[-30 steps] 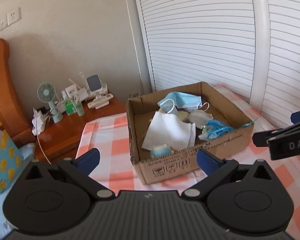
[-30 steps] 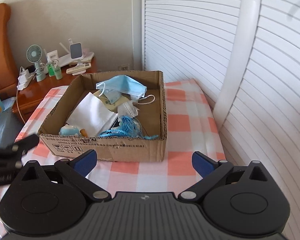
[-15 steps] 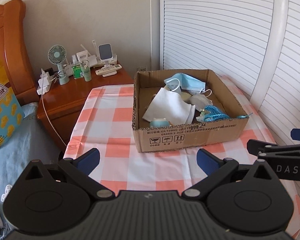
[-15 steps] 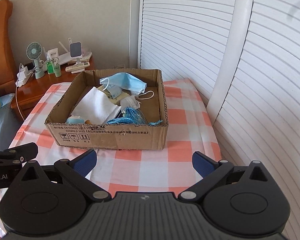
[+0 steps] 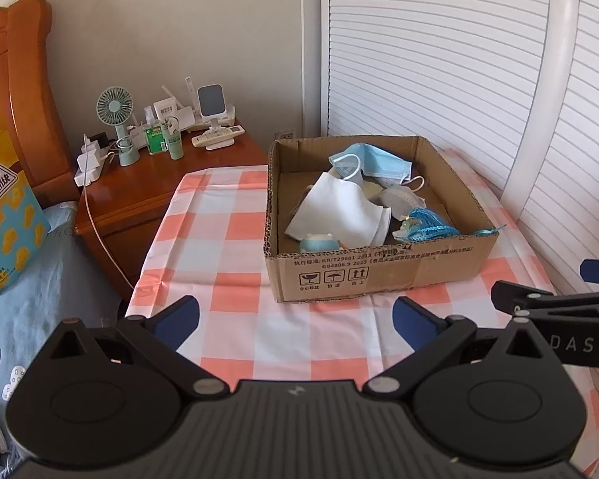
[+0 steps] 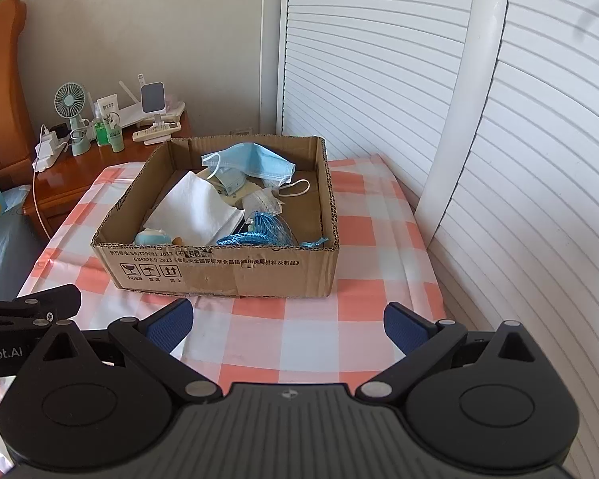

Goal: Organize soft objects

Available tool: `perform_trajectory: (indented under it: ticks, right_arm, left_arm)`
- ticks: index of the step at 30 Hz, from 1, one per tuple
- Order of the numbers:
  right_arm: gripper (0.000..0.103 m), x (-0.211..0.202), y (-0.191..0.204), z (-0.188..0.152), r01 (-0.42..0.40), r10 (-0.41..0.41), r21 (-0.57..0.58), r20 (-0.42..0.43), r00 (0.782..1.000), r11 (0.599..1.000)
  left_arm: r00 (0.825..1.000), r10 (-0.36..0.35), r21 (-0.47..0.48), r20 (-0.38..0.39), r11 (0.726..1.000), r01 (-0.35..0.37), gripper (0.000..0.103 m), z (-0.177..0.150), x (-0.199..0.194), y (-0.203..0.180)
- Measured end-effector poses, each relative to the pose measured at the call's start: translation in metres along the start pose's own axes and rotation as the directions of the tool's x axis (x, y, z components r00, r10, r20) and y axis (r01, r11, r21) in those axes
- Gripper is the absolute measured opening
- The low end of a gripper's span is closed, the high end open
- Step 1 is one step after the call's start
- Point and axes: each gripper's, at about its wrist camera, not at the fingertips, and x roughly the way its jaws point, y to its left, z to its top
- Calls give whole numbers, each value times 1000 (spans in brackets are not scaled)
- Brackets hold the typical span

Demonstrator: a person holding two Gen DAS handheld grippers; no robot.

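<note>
A shallow cardboard box (image 5: 379,275) (image 6: 219,275) stands on a pink-and-white checked tablecloth (image 5: 227,239) (image 6: 363,311). Inside lie a blue face mask (image 5: 379,161) (image 6: 255,159), a white cloth (image 5: 343,209) (image 6: 199,207), a blue net bundle (image 5: 429,225) (image 6: 265,227), a whitish mask (image 5: 401,201) and a small blue plush toy (image 5: 319,242) (image 6: 151,237). My left gripper (image 5: 295,319) is open and empty, in front of the box. My right gripper (image 6: 285,319) is open and empty too, beside it, and shows at the right of the left wrist view (image 5: 555,303).
A wooden nightstand (image 5: 147,183) (image 6: 72,171) at the back left holds a small fan (image 5: 118,119), bottles, a remote and chargers. A bed with blue bedding (image 5: 28,303) and a yellow-blue bag (image 5: 4,215) is at the left. White louvered doors (image 6: 379,60) stand behind and to the right.
Both grippers have drawn back from the box and risen a little; the box looks smaller and farther away. Both stay open and empty. Nothing in the box has moved.
</note>
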Motion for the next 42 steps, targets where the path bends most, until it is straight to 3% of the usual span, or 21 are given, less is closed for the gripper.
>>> perform_trajectory:
  ticks: [42]
  right_arm:
    - [103, -2, 1, -1, 16, -16, -2, 8, 1000, 1000]
  left_arm:
    - [1000, 8, 5, 1, 1000, -8, 102, -1, -1, 0]
